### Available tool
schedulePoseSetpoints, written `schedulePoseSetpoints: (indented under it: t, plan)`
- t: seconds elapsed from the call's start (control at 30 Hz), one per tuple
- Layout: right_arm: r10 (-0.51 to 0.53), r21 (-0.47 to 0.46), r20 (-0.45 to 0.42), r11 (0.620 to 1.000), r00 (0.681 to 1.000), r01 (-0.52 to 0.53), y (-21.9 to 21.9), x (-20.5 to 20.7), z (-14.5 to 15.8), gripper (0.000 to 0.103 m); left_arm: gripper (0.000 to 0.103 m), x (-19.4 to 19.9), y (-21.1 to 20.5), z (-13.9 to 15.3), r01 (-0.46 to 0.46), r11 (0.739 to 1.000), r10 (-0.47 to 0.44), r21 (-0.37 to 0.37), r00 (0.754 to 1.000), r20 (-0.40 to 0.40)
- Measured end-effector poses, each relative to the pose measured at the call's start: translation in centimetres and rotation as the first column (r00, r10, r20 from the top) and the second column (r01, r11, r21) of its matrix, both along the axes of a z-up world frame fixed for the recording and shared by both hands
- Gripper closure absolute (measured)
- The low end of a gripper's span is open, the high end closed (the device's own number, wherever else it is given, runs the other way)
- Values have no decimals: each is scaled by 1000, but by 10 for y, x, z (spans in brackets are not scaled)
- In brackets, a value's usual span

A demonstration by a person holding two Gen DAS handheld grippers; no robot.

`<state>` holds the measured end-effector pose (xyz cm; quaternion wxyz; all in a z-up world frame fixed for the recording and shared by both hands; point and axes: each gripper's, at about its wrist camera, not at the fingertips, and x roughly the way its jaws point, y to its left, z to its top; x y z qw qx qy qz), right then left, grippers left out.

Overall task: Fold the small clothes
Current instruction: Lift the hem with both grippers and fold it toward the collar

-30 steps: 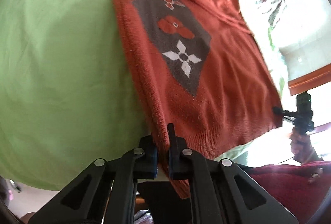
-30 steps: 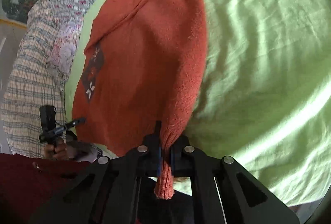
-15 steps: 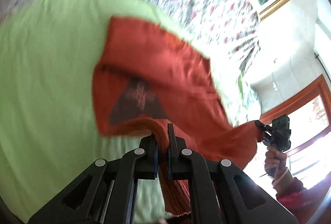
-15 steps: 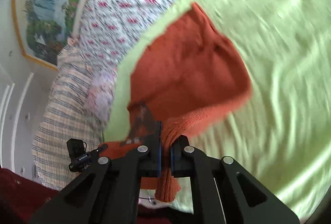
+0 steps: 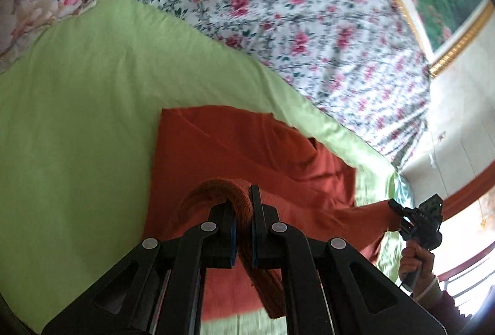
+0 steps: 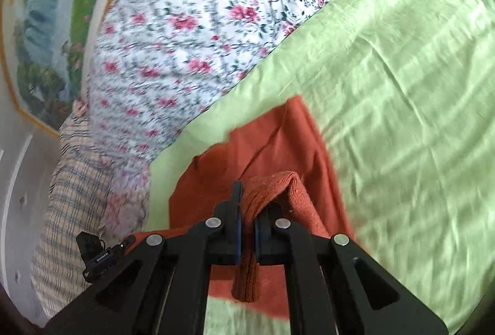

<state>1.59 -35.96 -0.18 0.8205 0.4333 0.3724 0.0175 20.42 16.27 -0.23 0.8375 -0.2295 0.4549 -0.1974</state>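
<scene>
A second ago the orange sweater (image 5: 247,149) lay spread flat on the green sheet (image 5: 77,118) with its patterned front showing. Now its near hem is lifted and carried toward the far end, so the near half doubles over the far half and the pattern is hidden. I judge this to be the lengthwise fold in mid-swing: the hem has yet to be laid down on the far part, near the collar end, and let go.

The left gripper (image 5: 243,229) is clamped on the left corner of the ribbed hem, and a strip of knit hangs out below its closed jaws. The right gripper (image 6: 246,229) is clamped the same way on the right corner, with the ribbing bunched between its fingers. In the left wrist view the right gripper also shows at the far right, the cloth stretched taut to it.

The sweater sits near the far edge of the green sheet on the bed, just before the flowered bedcover (image 6: 191,34). Both views are blurred by motion.
</scene>
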Motion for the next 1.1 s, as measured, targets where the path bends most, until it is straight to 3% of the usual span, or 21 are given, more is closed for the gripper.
schedulePoseSetpoints:
  t: [0.2, 0.37, 0.4, 0.47, 0.5, 0.53, 0.6, 0.67, 0.7, 0.8, 0.9, 0.97, 1.03, 1.1]
  plan:
    - [50, -1, -62, 999, 997, -50, -8, 52, -34, 96, 98, 46, 5, -42, -75, 997, 75, -1, 993, -92]
    - [47, -25, -172, 998, 984, -52, -17, 76, -71, 94, 93, 69, 10, -90, -117, 993, 118, 16, 967, -227]
    - [43, -5, -196, 999, 980, -45, -20, 78, -80, 94, 91, 67, 12, -92, -126, 992, 121, -7, 963, -240]
    - [31, 30, -200, 999, 979, -26, -25, 75, -84, 94, 72, 59, 13, -88, -134, 990, 120, -46, 965, -232]
    - [20, 39, -194, 999, 981, -13, -27, 71, -82, 89, 67, 51, 11, -82, -127, 991, 115, -39, 970, -215]
    - [-1, 34, -180, 999, 984, 8, -30, 65, -76, 79, 62, 42, 7, -77, -115, 993, 107, -29, 974, -200]
    - [-61, 7, -150, 998, 987, 63, -33, 46, -61, 67, 60, 23, -4, -70, -73, 997, 65, -38, 981, -183]
    - [-92, -24, -106, 996, 990, 90, -29, 25, -45, 67, 60, 3, -27, -67, 1, 999, -10, -48, 982, -190]
    - [-74, -29, -85, 997, 994, 72, -22, 19, -39, 67, 60, -7, -42, -70, 48, 998, -56, -45, 978, -200]
    - [125, -56, -96, 990, 987, -131, 24, 16, -36, 67, 58, -23, -90, -88, 179, 984, -176, -8, 955, -239]
    - [365, -181, -207, 897, 908, -402, 90, 30, -52, 67, 56, -20, -116, -98, 216, 974, -195, 67, 952, -237]
    - [426, -281, -291, 818, 857, -502, 117, 43, -62, 67, 55, -7, -121, -97, 228, 970, -204, 87, 953, -222]
    - [461, -366, -328, 742, 824, -561, 132, 60, -66, 67, 58, 13, -118, -92, 230, 968, -204, 104, 956, -212]
    - [464, -400, -328, 721, 823, -566, 129, 78, -67, 70, 65, 40, -108, -84, 205, 972, -179, 118, 963, -203]
